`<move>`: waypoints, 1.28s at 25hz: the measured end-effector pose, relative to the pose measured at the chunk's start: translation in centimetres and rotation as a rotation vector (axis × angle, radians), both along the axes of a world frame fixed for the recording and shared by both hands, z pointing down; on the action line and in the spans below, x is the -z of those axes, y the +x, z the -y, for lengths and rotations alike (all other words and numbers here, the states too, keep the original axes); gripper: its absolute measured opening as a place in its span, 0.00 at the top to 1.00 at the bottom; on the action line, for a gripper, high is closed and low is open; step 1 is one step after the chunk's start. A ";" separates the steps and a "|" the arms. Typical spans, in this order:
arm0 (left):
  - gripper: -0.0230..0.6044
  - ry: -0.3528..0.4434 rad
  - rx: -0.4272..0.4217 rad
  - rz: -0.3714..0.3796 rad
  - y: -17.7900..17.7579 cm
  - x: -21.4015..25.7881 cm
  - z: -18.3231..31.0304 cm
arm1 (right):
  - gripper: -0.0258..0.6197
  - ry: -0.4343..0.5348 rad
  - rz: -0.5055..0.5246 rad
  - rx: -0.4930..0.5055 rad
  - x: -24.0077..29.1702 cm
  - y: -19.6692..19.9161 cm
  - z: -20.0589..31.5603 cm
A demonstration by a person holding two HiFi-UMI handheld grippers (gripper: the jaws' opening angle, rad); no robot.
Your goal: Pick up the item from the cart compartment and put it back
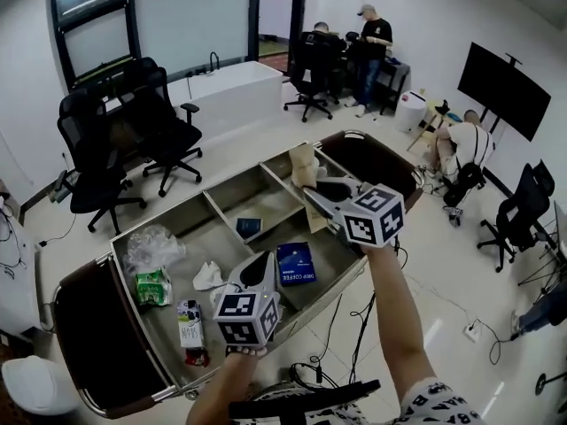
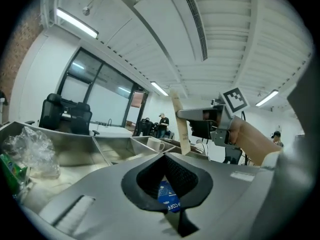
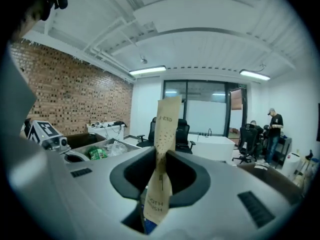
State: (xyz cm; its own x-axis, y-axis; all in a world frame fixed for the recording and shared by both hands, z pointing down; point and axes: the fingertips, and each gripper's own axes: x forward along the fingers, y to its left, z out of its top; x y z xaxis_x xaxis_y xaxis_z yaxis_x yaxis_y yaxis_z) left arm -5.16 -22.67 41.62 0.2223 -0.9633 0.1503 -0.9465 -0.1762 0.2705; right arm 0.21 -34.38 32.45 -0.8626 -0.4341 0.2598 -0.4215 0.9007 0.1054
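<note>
My right gripper (image 1: pixel 315 190) is raised over the right end of the steel cart (image 1: pixel 232 193) and is shut on a long tan paper packet (image 1: pixel 304 165). In the right gripper view the packet (image 3: pixel 164 134) stands upright, pinched between the pads of the right gripper (image 3: pixel 161 154). The left gripper view shows that right gripper (image 2: pixel 187 115) with the packet (image 2: pixel 178 121) hanging from it. My left gripper (image 1: pixel 264 262) hovers low over the front middle compartment, shut with nothing in it. Behind its closed jaws (image 2: pixel 164 155) lies a blue coffee box (image 2: pixel 168 196).
The cart compartments hold a clear plastic bag (image 1: pixel 152 246), a green packet (image 1: pixel 153 287), a carton (image 1: pixel 190 326), a crumpled tissue (image 1: pixel 209 277), a small dark box (image 1: pixel 249 227) and the blue coffee box (image 1: pixel 296 262). Office chairs (image 1: pixel 168 135) stand behind; people are by the far wall.
</note>
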 end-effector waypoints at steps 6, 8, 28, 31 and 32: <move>0.96 0.012 -0.056 0.007 2.1 -0.5 -0.5 | 0.83 0.008 0.099 -0.121 -1.0 6.4 -4.4; 0.96 0.015 -0.075 0.004 2.7 -0.6 -0.7 | 0.83 0.005 0.124 -0.167 -1.6 8.4 -5.9; 0.96 0.016 -0.234 0.038 5.8 -1.5 -3.0 | 0.83 -0.131 0.222 -0.574 -10.5 19.1 -15.7; 0.96 0.023 -0.248 0.044 5.8 -1.3 -3.1 | 0.83 -0.119 0.227 -0.567 -9.8 18.6 -15.7; 0.96 0.026 -0.252 0.044 5.8 -1.2 -3.1 | 0.83 -0.116 0.229 -0.562 -9.6 18.3 -15.6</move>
